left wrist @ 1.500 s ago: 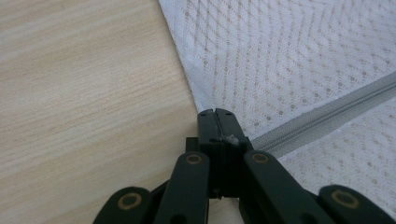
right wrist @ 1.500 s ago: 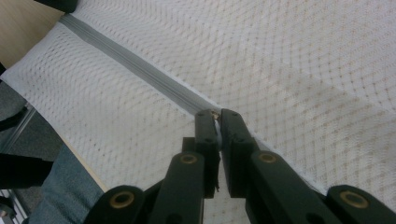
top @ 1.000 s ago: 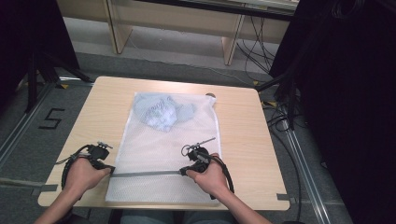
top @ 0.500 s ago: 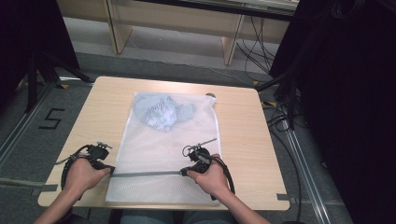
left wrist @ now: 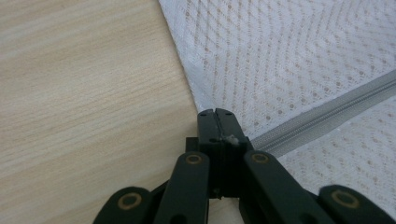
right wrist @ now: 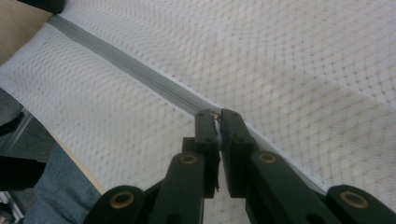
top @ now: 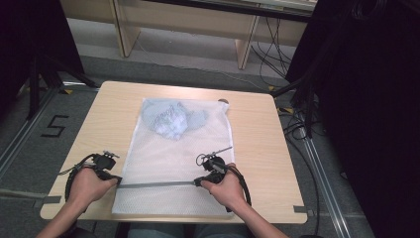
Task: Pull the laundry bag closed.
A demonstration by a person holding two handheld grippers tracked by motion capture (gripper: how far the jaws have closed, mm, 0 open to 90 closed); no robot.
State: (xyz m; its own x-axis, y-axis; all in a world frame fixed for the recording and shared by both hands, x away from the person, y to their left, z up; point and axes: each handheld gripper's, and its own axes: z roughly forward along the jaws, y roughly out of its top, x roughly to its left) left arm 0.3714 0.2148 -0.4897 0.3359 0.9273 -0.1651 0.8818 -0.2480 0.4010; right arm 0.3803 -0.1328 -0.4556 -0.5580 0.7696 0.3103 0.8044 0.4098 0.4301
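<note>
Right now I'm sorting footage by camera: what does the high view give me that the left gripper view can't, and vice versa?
High view alone: the blue garment inside the mesh bag, both hands, the right claw. Left gripper view alone: the left claw shut at the zipper's end, the mesh weave up close. Both: bag, zipper, wooden table.

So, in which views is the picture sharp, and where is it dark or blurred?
High view: even light on the table, both sides black, mesh laundry bag slightly soft. Left gripper view: the zipper and wood grain are sharp, the left tool softer. Right gripper view: mesh blurs toward the top, the right tool is fairly clear.
</note>
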